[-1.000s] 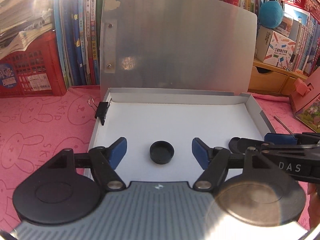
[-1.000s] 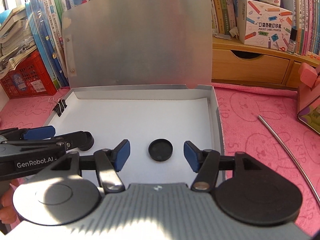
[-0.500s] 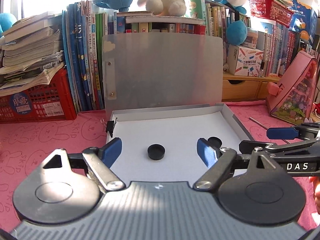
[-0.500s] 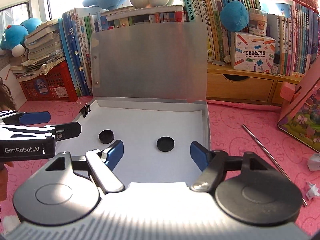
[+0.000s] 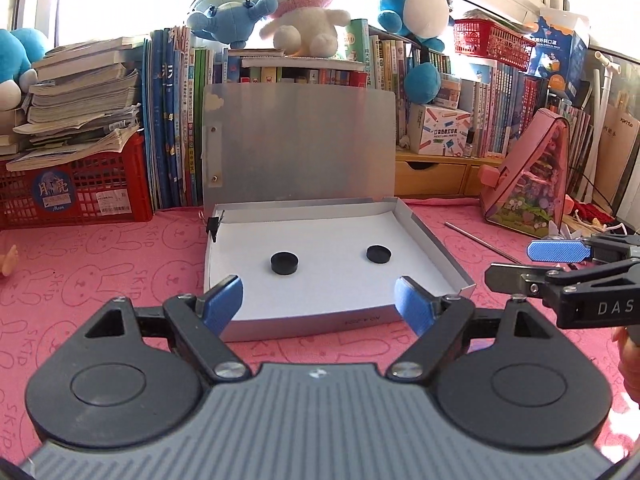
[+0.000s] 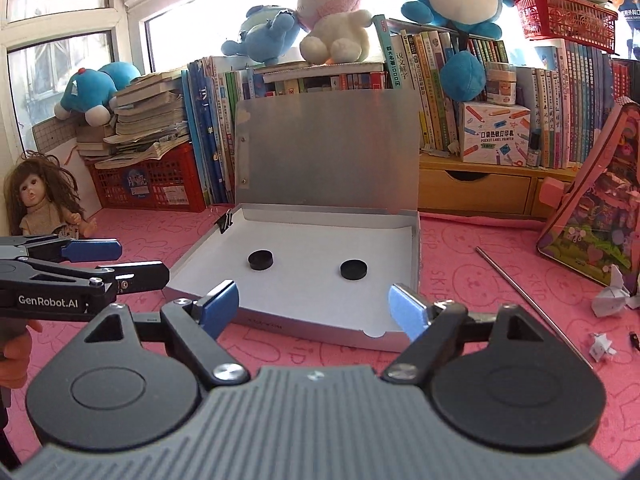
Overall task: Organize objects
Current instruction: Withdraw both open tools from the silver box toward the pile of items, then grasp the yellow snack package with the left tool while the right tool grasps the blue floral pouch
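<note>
An open grey file box (image 5: 436,246) (image 6: 192,258) lies on the pink cloth with its lid standing up. Two black round discs sit on its white floor: the left disc (image 5: 284,262) (image 6: 260,259) and the right disc (image 5: 379,254) (image 6: 353,269). A black binder clip (image 5: 213,225) (image 6: 225,220) grips the box's left wall. My left gripper (image 5: 319,306) is open and empty, in front of the box's near wall. My right gripper (image 6: 314,307) is open and empty, also short of the near wall. Each gripper shows at the edge of the other's view.
A thin metal rod (image 6: 528,294) (image 5: 480,240) lies on the cloth right of the box. A pink triangular toy house (image 6: 600,208) stands far right, crumpled paper bits (image 6: 610,300) by it. A doll (image 6: 38,200) sits far left. Books, red crates and plush toys line the back.
Both grippers have pulled back and risen away from the box, leaving the two discs on its floor. Both stay open.
</note>
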Available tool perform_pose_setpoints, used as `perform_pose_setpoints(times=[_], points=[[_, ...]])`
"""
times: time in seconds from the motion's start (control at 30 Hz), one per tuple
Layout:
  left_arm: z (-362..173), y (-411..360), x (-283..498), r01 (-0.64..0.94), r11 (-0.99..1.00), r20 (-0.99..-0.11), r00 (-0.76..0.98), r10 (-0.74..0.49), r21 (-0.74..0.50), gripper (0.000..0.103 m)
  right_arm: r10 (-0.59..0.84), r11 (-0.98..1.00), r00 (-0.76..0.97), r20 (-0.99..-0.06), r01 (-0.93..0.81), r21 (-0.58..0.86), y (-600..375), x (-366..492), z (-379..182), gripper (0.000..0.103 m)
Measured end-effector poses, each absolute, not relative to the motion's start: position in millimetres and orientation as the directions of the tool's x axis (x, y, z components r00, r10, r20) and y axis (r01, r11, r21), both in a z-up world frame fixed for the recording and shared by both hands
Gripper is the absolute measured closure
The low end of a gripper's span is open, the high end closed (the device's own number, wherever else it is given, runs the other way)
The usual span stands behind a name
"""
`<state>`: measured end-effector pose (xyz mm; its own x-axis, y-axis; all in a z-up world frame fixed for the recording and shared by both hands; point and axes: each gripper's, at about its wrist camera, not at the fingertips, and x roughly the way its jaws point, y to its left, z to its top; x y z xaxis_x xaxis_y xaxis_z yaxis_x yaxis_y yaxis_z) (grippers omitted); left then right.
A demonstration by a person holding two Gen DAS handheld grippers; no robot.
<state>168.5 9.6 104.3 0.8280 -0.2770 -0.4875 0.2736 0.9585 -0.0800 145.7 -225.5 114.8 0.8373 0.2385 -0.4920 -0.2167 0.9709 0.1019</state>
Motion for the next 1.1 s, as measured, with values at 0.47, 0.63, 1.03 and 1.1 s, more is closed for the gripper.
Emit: perform_pose_setpoints(times=[0.47,0.63,1.03,1.1], points=[[73,11,67,0.294,0.956,-0.412,0.868,-0.277,-0.024,0.012,0.251,0.966,0.847,-0.47,-0.252,0.062,-226,69,81,0.01],[60,11,46,0.3,0.953,-0.412,0.865,-0.288,-0.037,0.012,0.278,0.956,0.839,-0.467,-0.288,0.051,-221,49,70,0.009],[30,3,17,0.322,0.946,-0.448,0.84,-0.305,-0.041,0.011,0.313,0.938,0.827,-0.467,-0.348,0.011,-207,11,45,0.008],[27,5,16,0.318,0.947,-0.454,0.836,-0.307,-0.054,0.011,0.311,0.935,0.824,-0.474,-0.355,-0.003,-205,8,40,0.008]])
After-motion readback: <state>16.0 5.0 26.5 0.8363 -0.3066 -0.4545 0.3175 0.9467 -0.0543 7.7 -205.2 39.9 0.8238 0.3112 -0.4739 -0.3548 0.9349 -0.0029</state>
